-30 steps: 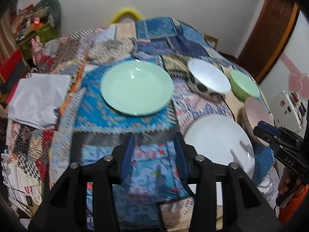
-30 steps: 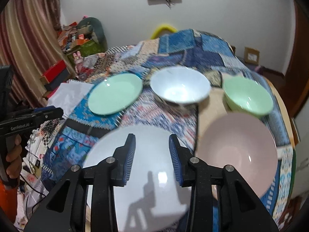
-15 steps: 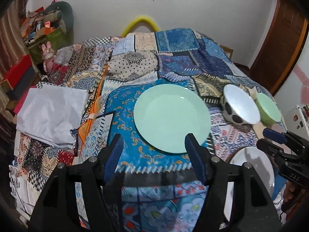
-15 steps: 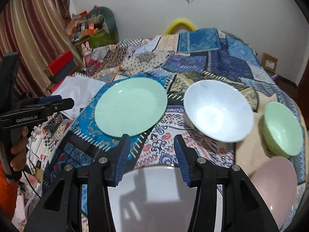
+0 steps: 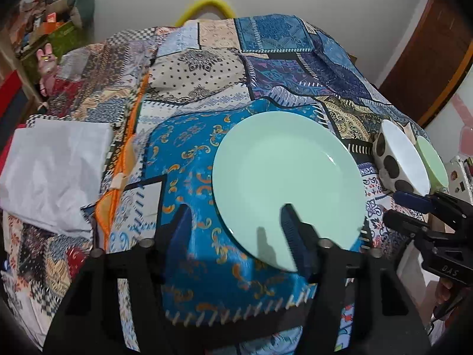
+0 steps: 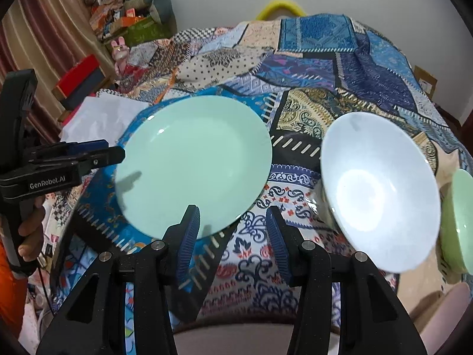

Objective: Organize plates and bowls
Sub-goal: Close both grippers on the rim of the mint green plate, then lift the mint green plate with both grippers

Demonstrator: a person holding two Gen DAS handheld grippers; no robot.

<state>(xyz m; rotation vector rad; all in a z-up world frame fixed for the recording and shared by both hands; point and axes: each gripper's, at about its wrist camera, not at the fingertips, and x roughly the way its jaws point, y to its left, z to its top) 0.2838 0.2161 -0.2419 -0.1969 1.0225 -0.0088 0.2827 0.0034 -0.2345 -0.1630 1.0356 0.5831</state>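
Note:
A pale green plate lies flat on the patchwork cloth. My left gripper hovers at its near left rim. Its jaws are closing, one finger over the plate and the other over the cloth, and neither pad presses on it. My right gripper stands open at the plate's near right rim, holding nothing. A white bowl with black spots sits to the right, with a green bowl beyond it. Each gripper shows in the other's view: right gripper, left gripper.
A pink dish and the rim of a white plate lie near the bottom edge. White paper rests at the left of the cloth. Cluttered shelves stand at the back left, a wooden door at the right.
Both grippers have moved forward and down from over the white plate to the green plate's near rim. The left jaws widened, then narrowed again. The white plate has dropped to the frame's bottom.

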